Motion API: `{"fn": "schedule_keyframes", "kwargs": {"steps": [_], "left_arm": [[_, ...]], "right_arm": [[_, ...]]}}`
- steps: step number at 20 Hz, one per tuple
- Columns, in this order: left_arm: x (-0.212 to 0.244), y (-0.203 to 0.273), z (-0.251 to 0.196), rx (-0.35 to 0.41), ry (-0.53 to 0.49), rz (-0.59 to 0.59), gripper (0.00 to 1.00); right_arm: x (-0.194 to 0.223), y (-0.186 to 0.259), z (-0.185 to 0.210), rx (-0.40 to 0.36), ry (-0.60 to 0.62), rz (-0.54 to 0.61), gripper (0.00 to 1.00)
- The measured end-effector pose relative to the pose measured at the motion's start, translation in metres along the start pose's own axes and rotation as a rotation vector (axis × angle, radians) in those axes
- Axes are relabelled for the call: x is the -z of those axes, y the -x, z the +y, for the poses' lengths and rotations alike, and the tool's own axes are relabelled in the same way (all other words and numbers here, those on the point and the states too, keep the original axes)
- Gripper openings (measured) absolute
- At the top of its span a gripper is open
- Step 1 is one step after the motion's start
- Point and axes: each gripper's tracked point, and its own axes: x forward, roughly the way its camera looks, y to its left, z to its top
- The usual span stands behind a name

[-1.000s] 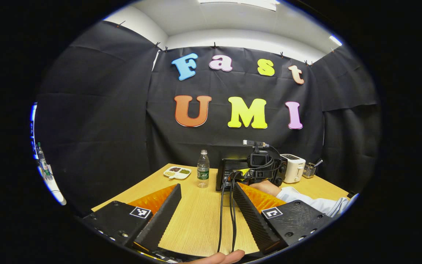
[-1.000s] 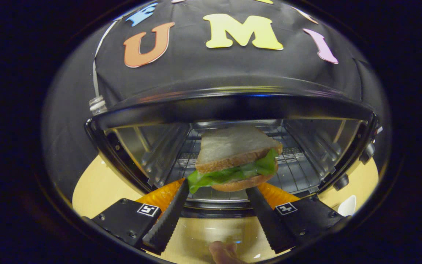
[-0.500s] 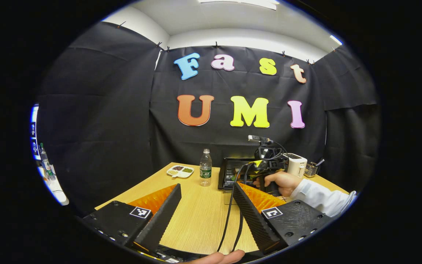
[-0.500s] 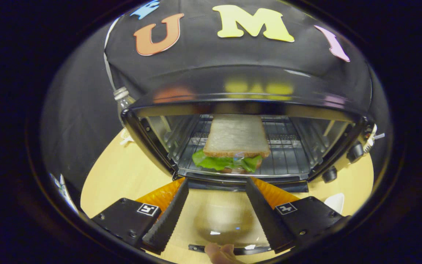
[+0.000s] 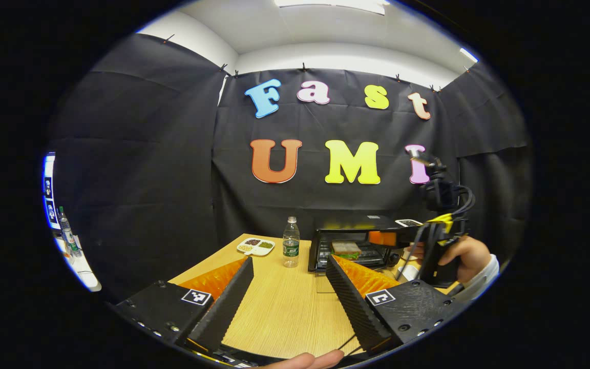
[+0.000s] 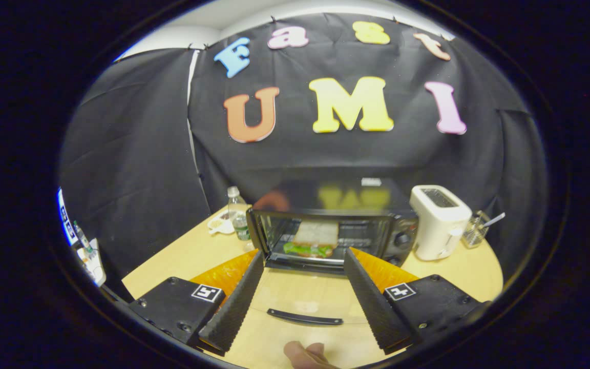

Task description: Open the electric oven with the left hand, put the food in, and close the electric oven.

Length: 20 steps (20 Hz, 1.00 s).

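Right gripper view: black electric toaster oven [image 6: 325,236] on the pale wooden table [image 6: 172,266], taken as landmark. Its glass door [image 6: 300,302] lies folded flat toward the viewer, the dark bar handle [image 6: 305,318] running crosswise at the near edge. On the wire rack inside: one sandwich of brown bread with green lettuce [image 6: 315,240], clear of the opening. The right gripper [image 6: 300,292] hangs over the lowered door, fingers spread wide and holding nothing, the handle lying across the gap between them, just ahead and below. Right of the oven: a white two-slot toaster [image 6: 438,220]; left of it, a clear plastic water bottle [image 6: 237,215]. Left gripper view: the left gripper [image 5: 287,302] sits well back from the oven, oven front-right of it, fingers also wide and empty. Judgement: food is in, only closing remains. The handle's long axis crosses both grippers' line of reach; the right is much nearer, the left has the table to cross.
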Motion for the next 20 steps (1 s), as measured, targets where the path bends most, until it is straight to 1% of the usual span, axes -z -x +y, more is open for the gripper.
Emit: {"fn": "schedule_keyframes", "kwargs": {"steps": [1, 2, 3, 6, 7, 8, 9, 10, 11, 12, 14, 17, 19, 20], "left_arm": [[0.0, -0.004, -0.003, 0.007, 0.008, 0.005, 0.94], [0.0, -0.009, -0.007, 0.016, 0.015, 0.011, 0.94], [0.0, -0.01, -0.01, 0.026, 0.019, 0.019, 0.94], [0.007, -0.023, -0.025, 0.056, 0.013, 0.047, 0.94], [0.008, -0.027, -0.028, 0.059, 0.015, 0.054, 0.94], [0.012, -0.031, -0.034, 0.069, 0.022, 0.067, 0.93], [0.018, -0.035, -0.043, 0.084, 0.031, 0.084, 0.93], [0.022, -0.041, -0.054, 0.102, 0.036, 0.094, 0.93], [0.027, -0.048, -0.061, 0.11, 0.037, 0.099, 0.93], [0.033, -0.055, -0.067, 0.116, 0.036, 0.104, 0.93], [0.05, -0.067, -0.083, 0.123, 0.038, 0.134, 0.93], [0.084, -0.084, -0.112, 0.164, 0.03, 0.201, 0.93], [0.107, -0.097, -0.123, 0.167, 0.014, 0.247, 0.93], [0.118, -0.104, -0.13, 0.167, 0.011, 0.27, 0.93]], "right_arm": [[-0.012, 0.02, -0.006, 0.01, 0.007, -0.046, 1.0], [-0.021, 0.039, -0.012, 0.022, 0.008, -0.086, 0.9], [-0.031, 0.058, -0.019, 0.034, 0.012, -0.122, 0.89], [-0.074, 0.119, -0.048, 0.098, 0.003, -0.277, 0.89], [-0.083, 0.136, -0.054, 0.107, 0.006, -0.314, 1.0], [-0.083, 0.151, -0.062, 0.12, 0.017, -0.331, 1.0], [-0.084, 0.166, -0.071, 0.136, 0.018, -0.345, 0.89], [-0.085, 0.18, -0.081, 0.151, 0.012, -0.358, 1.0], [-0.083, 0.19, -0.091, 0.161, 0.004, -0.363, 0.89], [-0.081, 0.195, -0.101, 0.171, -0.003, -0.368, 1.0], [-0.079, 0.202, -0.121, 0.176, -0.018, -0.384, 0.89], [-0.079, 0.215, -0.152, 0.2, -0.058, -0.416, 0.89], [-0.075, 0.224, -0.171, 0.233, -0.062, -0.413, 0.89], [-0.075, 0.226, -0.182, 0.254, -0.056, -0.416, 1.0]]}}
